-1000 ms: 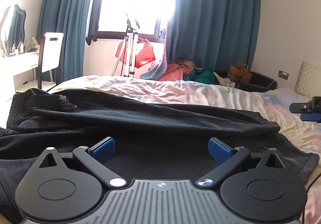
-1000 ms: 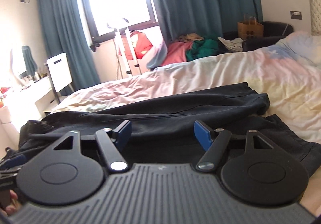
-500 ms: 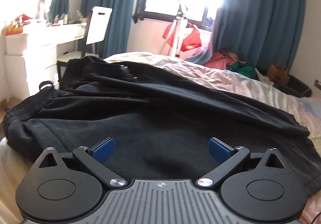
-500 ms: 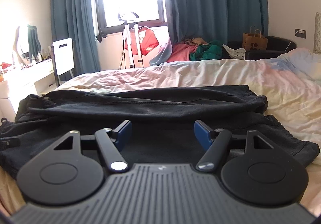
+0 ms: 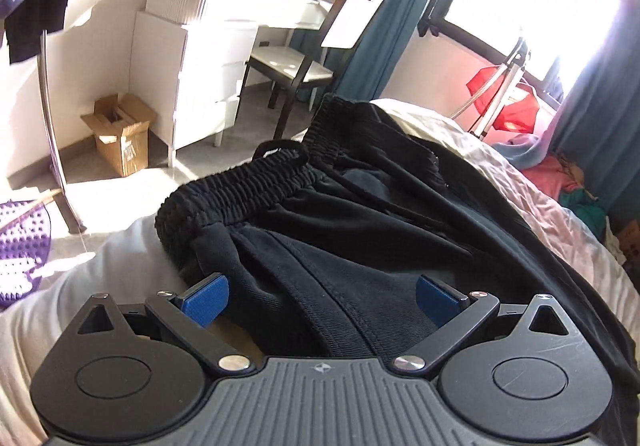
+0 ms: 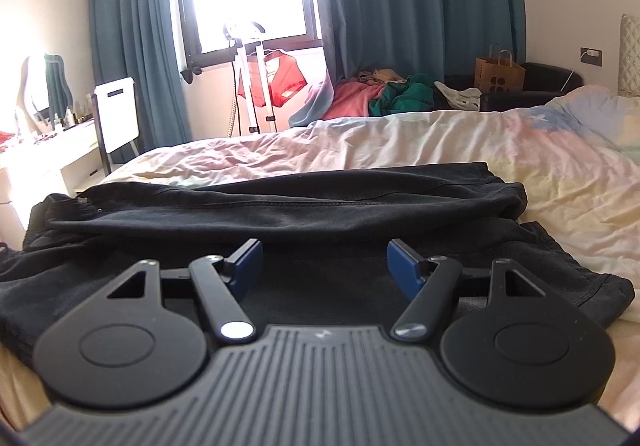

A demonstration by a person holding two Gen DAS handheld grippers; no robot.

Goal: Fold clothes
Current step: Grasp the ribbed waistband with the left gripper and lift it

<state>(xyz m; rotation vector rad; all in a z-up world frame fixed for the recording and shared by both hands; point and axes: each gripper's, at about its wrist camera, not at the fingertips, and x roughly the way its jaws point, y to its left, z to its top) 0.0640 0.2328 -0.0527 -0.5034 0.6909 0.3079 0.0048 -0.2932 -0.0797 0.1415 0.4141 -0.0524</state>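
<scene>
Black trousers [image 5: 360, 230] are spread across the bed [image 6: 460, 150], with one leg folded over the other and the stretchy waistband [image 5: 240, 186] lying at the bed's edge near the white dresser [image 5: 192, 58]. The step in hand is judged to be a grab at the waist end, so that the trousers can be folded over. To do this well, both layers of cloth should be pinched together close to the waistband, and the cloth should be lifted slowly so the fold stays neat. The left gripper [image 5: 322, 300] is held wide apart with nothing pinched; the dark cloth lies just under and between its blue pads [image 5: 206, 298], and the waistband is a little way ahead of them. The right gripper [image 6: 323, 266] is also spread apart and empty, and the folded leg [image 6: 280, 206] is seen just past its fingertips.
</scene>
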